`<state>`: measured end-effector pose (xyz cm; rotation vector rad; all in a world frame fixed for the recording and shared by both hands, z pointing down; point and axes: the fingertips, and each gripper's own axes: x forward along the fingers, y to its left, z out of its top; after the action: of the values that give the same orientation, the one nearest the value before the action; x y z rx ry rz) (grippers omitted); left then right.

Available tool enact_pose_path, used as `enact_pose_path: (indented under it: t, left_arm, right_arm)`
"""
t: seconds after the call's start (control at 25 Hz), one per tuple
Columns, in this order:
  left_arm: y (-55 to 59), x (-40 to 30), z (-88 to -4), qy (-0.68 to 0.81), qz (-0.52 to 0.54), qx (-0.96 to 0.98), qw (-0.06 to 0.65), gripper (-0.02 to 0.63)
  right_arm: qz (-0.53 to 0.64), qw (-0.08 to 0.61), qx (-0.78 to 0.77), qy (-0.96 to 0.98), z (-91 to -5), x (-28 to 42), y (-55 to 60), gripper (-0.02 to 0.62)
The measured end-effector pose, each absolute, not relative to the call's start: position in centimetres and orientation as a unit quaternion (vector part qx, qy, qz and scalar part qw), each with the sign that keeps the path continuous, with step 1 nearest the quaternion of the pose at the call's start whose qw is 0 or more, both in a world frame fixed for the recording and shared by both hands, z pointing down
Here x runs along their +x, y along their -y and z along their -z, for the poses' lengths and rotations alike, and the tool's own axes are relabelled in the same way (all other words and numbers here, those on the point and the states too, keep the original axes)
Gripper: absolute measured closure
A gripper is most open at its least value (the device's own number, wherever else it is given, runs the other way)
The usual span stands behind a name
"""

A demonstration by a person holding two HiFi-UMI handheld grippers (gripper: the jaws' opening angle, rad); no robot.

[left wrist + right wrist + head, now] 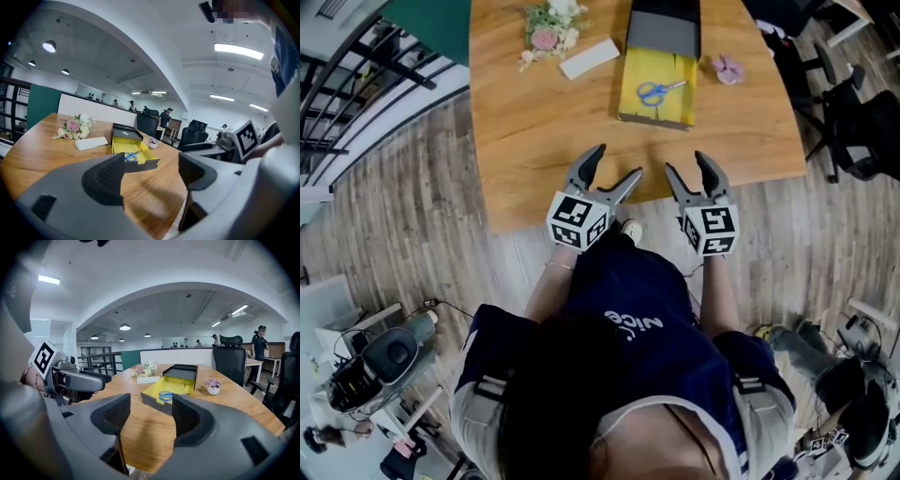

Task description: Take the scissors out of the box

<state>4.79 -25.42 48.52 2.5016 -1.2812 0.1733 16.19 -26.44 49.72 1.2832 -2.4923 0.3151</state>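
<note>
Wooden table, head view: scissors lie in the open yellow box, well back from the near edge. Left gripper view: left gripper spread wide, holding nothing. Right gripper view: right gripper likewise spread, holding nothing.

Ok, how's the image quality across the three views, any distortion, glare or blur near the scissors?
Head view: evenly lit, fairly sharp, scissors clear in the yellow-lined box. Left gripper view: strong fisheye, dark corners, bright ceiling light strip, scissors small. Right gripper view: same fisheye, near jaws soft, scissors legible.
</note>
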Motion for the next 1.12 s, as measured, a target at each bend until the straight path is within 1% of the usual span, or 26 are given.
enact_pose_path:
  t: [0.16, 0.32, 0.44, 0.56, 0.76, 0.84, 0.92, 1.0, 1.12]
  left_arm:
    - [26.5, 4.0, -48.5, 0.451, -0.06, 0.875, 0.165, 0.245]
    - [28.0, 3.2, -47.7, 0.452, -0.061, 0.876, 0.157, 0.245]
    - [29.3, 2.7, -47.8, 0.458, -0.078, 0.871, 0.162, 0.252]
    - [30.2, 2.3, -47.8, 0.464, -0.086, 0.866, 0.164, 0.253]
    - [32.0, 0.9, -47.3, 0.479, -0.088, 0.859, 0.157, 0.259]
    - [32.9, 0.4, -47.9, 0.487, -0.106, 0.851, 0.167, 0.268]
    - [33.5, 0.7, -48.7, 0.481, -0.125, 0.848, 0.185, 0.298]
    - [33.9, 0.8, -48.6, 0.473, -0.124, 0.851, 0.191, 0.3]
    - [34.4, 0.7, -47.7, 0.471, -0.11, 0.855, 0.186, 0.299]
  right_arm:
    - [-0.089, 0.174, 0.428, 0.883, -48.9, 15.2, 27.8, 0.316]
    - [-0.044, 0.191, 0.399, 0.896, -47.1, 14.1, 30.6, 0.333]
    - [-0.006, 0.221, 0.368, 0.903, -46.2, 13.2, 33.1, 0.367]
    - [0.029, 0.252, 0.339, 0.906, -45.9, 12.4, 35.2, 0.368]
    - [0.054, 0.313, 0.266, 0.91, -47.5, 10.3, 37.6, 0.376]
    - [0.05, 0.337, 0.24, 0.909, -48.5, 9.9, 38.5, 0.38]
    - [0.055, 0.372, 0.215, 0.901, -49.8, 10.1, 39.3, 0.38]
    - [0.073, 0.409, 0.186, 0.89, -51.1, 10.0, 40.1, 0.382]
    - [0.107, 0.46, 0.136, 0.871, -53.0, 9.7, 40.7, 0.402]
